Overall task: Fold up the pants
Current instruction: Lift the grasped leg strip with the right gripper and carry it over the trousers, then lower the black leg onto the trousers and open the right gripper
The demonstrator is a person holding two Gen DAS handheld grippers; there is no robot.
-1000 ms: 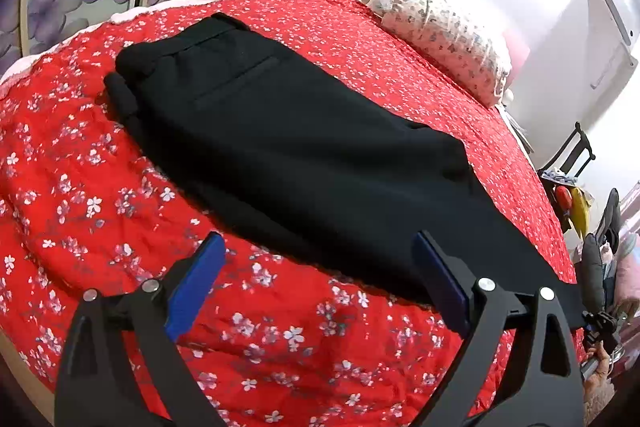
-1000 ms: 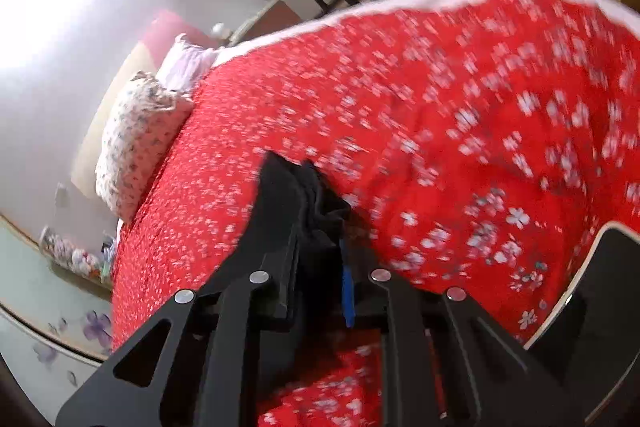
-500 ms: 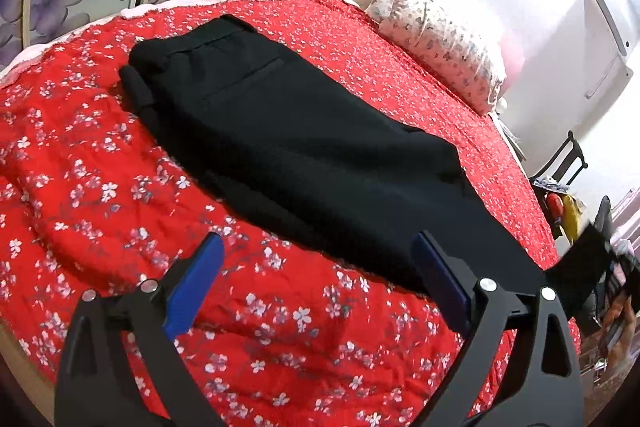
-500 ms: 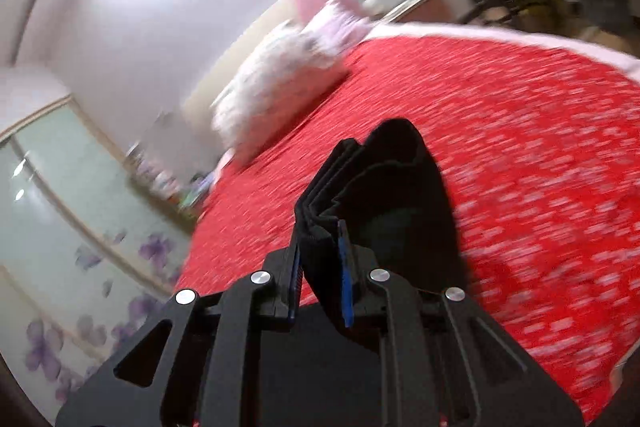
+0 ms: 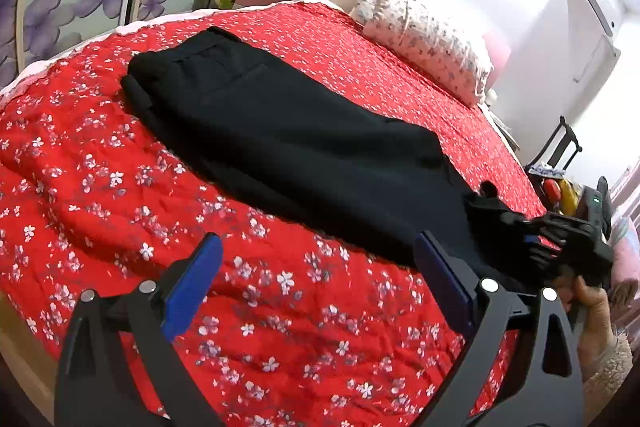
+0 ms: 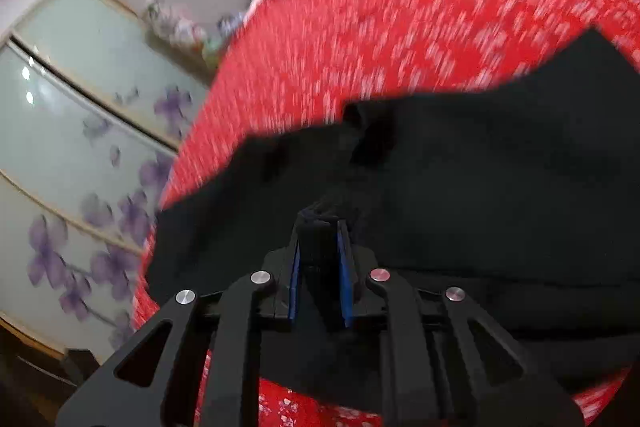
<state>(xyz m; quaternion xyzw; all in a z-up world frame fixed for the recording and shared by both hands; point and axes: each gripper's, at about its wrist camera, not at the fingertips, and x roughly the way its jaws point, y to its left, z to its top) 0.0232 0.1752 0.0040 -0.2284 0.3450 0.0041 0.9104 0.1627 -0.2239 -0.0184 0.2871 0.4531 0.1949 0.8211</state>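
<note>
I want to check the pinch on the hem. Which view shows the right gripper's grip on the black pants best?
The right wrist view: the right gripper has bunched black pants between its blue pads. The left wrist view shows that grip small, far right, side-on.

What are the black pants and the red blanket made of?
The pants look like smooth, matte woven cloth; they lie flat and bunch softly in the right gripper. The blanket looks like puffy quilted fabric with printed flowers. The exact fibres cannot be told.
</note>
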